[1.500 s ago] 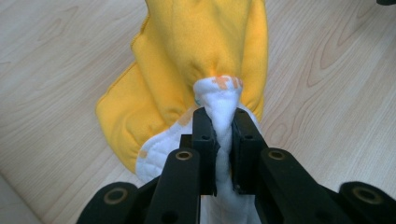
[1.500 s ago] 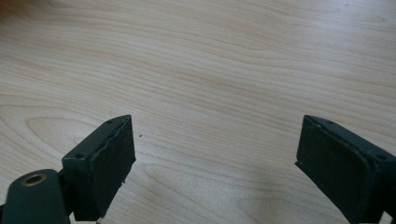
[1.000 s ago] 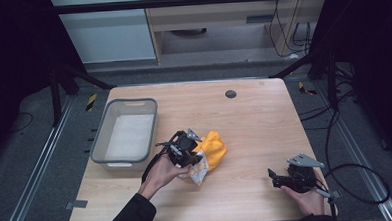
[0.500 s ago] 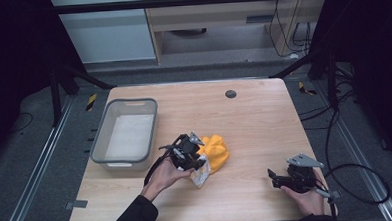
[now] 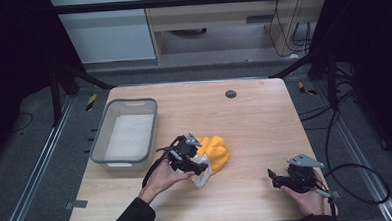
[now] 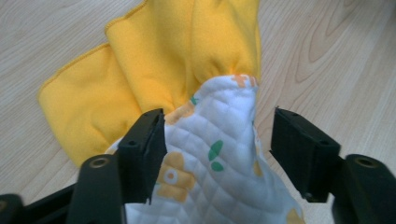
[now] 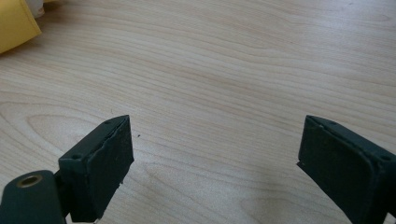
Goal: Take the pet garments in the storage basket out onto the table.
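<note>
Cloth bundle (image 6: 205, 140), yellow over quilted white, lies between the left claw's (image 6: 217, 149) parted jaws; the right claw (image 7: 215, 163), also open, sits well apart.

Readable text, labels, brands, numbers: none in any view.

Marks without lettering:
- Quilted white cloth (image 6: 219, 158), near the table's front edge: printed orange and green flower shapes, no words.
- Floor beside the table's far corners: yellow-and-black striped tape pieces (image 5: 91, 101), no characters legible.
- Grey bin (image 5: 101, 144): no label visible.
</note>
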`<state>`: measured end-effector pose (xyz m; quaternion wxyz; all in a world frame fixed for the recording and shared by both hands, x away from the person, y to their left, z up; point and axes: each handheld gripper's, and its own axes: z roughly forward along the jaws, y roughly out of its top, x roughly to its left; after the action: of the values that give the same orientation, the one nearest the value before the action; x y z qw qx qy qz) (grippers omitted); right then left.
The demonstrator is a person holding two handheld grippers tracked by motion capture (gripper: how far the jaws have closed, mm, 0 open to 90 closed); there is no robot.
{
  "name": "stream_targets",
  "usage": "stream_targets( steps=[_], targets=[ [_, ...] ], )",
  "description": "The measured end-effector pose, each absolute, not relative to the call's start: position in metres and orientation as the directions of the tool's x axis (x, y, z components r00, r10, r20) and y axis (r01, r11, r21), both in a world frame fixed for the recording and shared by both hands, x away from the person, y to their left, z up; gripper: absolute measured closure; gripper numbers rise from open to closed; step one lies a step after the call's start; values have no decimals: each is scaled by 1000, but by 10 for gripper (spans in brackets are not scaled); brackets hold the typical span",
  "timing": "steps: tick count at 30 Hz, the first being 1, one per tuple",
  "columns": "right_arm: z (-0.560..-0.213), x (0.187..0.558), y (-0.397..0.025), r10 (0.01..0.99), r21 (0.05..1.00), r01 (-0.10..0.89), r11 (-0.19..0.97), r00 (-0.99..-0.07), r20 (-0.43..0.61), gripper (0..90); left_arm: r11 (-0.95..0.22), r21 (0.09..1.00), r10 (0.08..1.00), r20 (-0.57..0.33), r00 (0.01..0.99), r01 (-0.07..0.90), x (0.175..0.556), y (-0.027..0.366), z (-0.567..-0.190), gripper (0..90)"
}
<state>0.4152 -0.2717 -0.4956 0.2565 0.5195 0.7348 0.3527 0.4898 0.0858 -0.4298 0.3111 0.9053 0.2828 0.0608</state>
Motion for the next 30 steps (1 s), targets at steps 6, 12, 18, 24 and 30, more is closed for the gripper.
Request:
stream_targets(
  steps=[6, 12, 18, 24, 30],
  targets=[
    [-496, 415, -272, 945, 784, 583, 212, -328, -11, 100, -629, 628, 550, -55, 833, 457, 485, 93, -425, 267],
    [-496, 415, -272, 945, 785, 582, 211, -327, -12, 100, -607, 663, 557, -40, 830, 439, 478, 101, -421, 214],
    [-496, 415, -272, 946, 786, 581, 210, -325, -13, 100, -567, 701, 575, -40, 817, 433, 469, 117, -421, 195],
    [-496, 415, -272, 945, 785, 581, 213, -327, -14, 99, -538, 719, 599, -41, 799, 440, 460, 134, -428, 193],
    [-496, 414, -272, 943, 787, 576, 221, -332, -23, 98, -484, 751, 645, -41, 763, 449, 448, 154, -432, 195]
  ],
)
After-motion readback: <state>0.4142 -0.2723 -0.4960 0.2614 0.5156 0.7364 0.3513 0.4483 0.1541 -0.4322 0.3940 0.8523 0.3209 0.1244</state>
